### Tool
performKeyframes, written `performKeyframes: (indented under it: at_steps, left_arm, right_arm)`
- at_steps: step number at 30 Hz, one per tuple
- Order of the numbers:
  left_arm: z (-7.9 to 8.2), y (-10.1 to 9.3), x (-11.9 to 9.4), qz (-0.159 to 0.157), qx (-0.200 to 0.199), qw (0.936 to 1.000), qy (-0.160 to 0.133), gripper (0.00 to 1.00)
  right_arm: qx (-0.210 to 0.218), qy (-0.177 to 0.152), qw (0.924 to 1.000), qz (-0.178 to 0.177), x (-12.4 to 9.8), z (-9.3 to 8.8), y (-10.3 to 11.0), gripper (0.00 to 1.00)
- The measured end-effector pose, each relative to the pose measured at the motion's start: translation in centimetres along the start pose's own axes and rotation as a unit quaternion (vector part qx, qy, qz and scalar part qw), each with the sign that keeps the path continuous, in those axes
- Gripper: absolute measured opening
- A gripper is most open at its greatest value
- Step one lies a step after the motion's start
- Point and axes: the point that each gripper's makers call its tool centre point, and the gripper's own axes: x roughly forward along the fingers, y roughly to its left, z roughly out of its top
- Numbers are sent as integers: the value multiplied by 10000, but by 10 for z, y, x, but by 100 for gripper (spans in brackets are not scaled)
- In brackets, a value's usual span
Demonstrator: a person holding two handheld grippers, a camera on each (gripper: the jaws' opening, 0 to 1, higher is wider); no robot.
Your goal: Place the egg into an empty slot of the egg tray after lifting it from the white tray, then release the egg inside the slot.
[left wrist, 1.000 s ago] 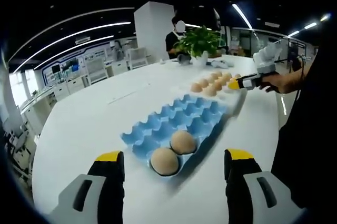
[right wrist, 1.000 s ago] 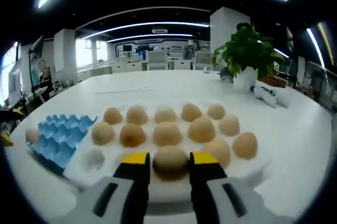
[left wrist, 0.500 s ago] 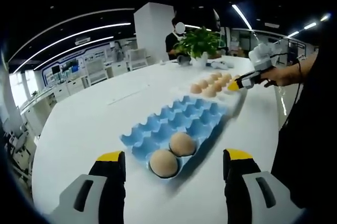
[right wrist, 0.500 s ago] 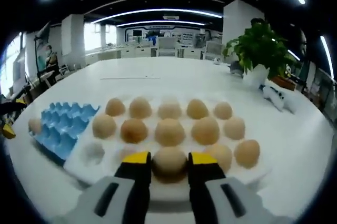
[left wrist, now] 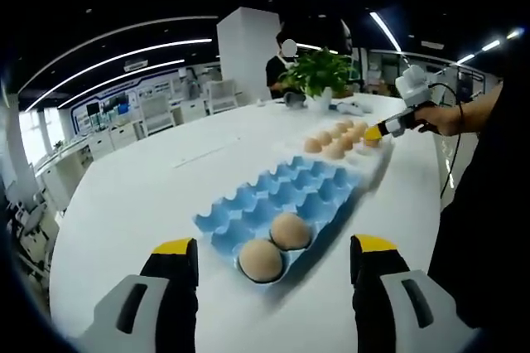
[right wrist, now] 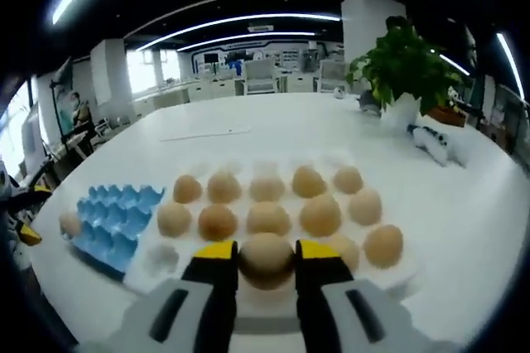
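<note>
I have the egg [right wrist: 265, 258] pinched between the right gripper [right wrist: 265, 253] jaws, just above the white tray [right wrist: 389, 278], near its front edge among the other eggs. My left gripper [left wrist: 272, 255] hangs wide and empty before the blue tray [left wrist: 308, 189], where two eggs fill the near slots. To do this well, I judge I should lift straight up, keep the squeeze gentle, clear the neighbouring eggs, then carry across to an empty blue slot
</note>
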Motion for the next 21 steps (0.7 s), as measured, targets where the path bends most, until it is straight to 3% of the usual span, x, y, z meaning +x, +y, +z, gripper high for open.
performKeyframes:
  at_steps: [8, 21]
  left_arm:
    - [-1, -1, 2, -62, 24, 10000, -1, 74]
    - [-1, -2, 2, -121, 43, 9999, -2, 74]
  right_arm:
    - [37, -43, 9998, 172, -7, 4, 13, 26]
    - [-77, -72, 9966, 813, -6, 9, 67, 26]
